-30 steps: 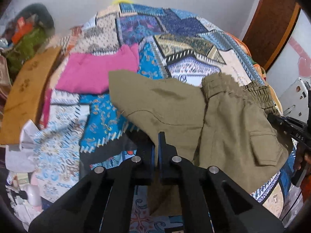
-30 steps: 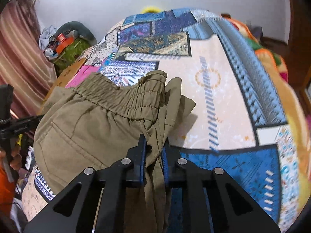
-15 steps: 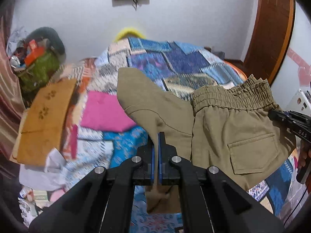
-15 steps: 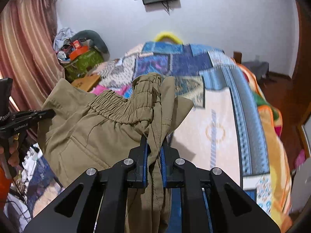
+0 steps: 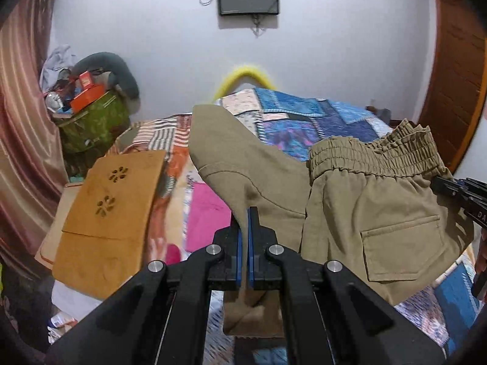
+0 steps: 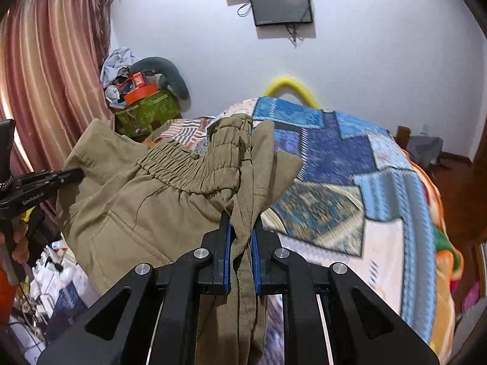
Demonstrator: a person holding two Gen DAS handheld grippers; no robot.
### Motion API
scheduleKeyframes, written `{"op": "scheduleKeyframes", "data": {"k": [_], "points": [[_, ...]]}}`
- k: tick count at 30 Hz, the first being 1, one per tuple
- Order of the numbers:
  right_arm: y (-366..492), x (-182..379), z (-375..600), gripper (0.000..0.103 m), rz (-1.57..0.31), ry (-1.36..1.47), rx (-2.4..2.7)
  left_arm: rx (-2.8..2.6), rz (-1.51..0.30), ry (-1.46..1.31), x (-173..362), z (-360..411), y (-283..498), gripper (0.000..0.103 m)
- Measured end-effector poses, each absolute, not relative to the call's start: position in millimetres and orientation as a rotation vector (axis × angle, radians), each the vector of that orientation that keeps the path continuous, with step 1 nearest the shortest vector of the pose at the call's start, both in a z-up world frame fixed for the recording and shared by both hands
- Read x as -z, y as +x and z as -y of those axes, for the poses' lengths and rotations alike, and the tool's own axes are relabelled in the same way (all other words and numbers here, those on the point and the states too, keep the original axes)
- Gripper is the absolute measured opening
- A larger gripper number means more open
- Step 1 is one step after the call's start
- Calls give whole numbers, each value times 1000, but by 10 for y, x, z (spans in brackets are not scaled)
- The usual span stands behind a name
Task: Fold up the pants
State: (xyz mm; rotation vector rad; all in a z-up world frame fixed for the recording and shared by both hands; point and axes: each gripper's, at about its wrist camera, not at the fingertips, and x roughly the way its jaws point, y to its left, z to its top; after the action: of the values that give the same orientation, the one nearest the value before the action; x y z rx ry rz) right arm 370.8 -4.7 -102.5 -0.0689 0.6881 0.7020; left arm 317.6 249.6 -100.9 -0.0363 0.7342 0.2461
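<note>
Olive-green cotton twill pants (image 5: 359, 213) with a gathered elastic waistband and a patch pocket hang in the air above the bed's patchwork quilt (image 5: 319, 115), already doubled over. The left gripper (image 5: 244, 225) has its fingers clenched on a smooth hem edge; the right gripper (image 6: 241, 228) is grasping bunched waistband cloth. Judging by this, folding is midway: laying down and further folds remain. A pink cloth (image 5: 207, 213), possibly another garment, lies on the quilt below the pants.

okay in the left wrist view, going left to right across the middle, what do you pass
Curtain → green bag → brown board → pink cloth → left gripper → khaki pants → right gripper.
</note>
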Motion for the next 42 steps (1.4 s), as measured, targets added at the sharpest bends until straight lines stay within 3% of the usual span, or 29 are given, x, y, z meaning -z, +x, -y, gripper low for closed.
{"op": "scheduleKeyframes", "data": {"k": [16, 25, 33, 34, 35, 36, 37, 42], "points": [[4506, 1782, -1079, 10, -819, -117, -719, -345, -872, -82, 2121, -3526, 4255, 3], [4608, 2288, -1213, 11, -937, -159, -717, -347, -1066, -198, 2911, -3816, 4393, 6], [4538, 2249, -1099, 28, -970, -205, -705, -349, -1111, -278, 2988, -3989, 4203, 21], [4500, 2232, -1072, 36, -973, -212, -696, -359, -1113, -277, 2965, -3999, 4173, 28], [4502, 2237, -1073, 51, -977, -221, -686, -384, -1114, -264, 2943, -3988, 4145, 35], [4484, 2230, -1059, 57, -983, -235, -670, -415, -1109, -229, 2900, -3957, 4092, 46], [4460, 2209, -1034, 60, -980, -246, -661, -417, -1105, -205, 2871, -3934, 4070, 51], [4279, 2002, -882, 60, -956, -252, -658, -400, -1092, -105, 2585, -3702, 3830, 52]]}}
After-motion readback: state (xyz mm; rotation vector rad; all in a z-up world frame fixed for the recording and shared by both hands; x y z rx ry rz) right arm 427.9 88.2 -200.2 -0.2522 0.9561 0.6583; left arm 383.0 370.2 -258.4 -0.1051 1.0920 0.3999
